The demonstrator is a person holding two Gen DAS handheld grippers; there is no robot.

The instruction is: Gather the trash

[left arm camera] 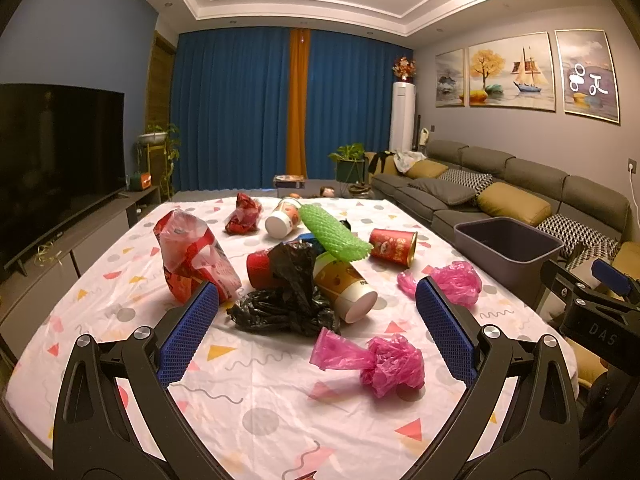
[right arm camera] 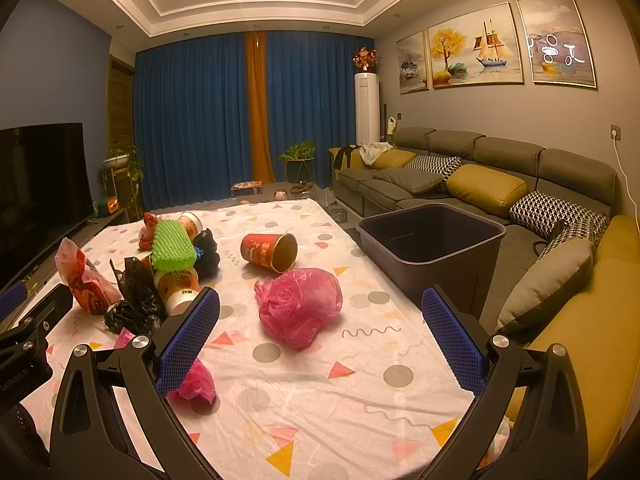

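Note:
Trash lies scattered on a table with a patterned white cloth (left arm camera: 260,380). In the left wrist view a crumpled pink bag (left arm camera: 384,362) lies nearest, behind it a black bag (left arm camera: 288,300), a paper cup (left arm camera: 348,288), a green foam net (left arm camera: 334,234), a red cup (left arm camera: 394,247), a red wrapper bag (left arm camera: 192,260) and a second pink bag (left arm camera: 452,282). My left gripper (left arm camera: 316,332) is open above the near table, holding nothing. In the right wrist view my right gripper (right arm camera: 320,336) is open around nothing, just short of the pink bag (right arm camera: 300,306). A dark bin (right arm camera: 432,240) stands at the table's right edge.
A grey sofa (right arm camera: 480,184) with yellow and patterned cushions runs along the right wall. A television (left arm camera: 52,152) on a low cabinet stands on the left. Blue curtains, plants and a white floor unit stand at the far end. The right gripper's body (left arm camera: 600,312) shows at the left view's right edge.

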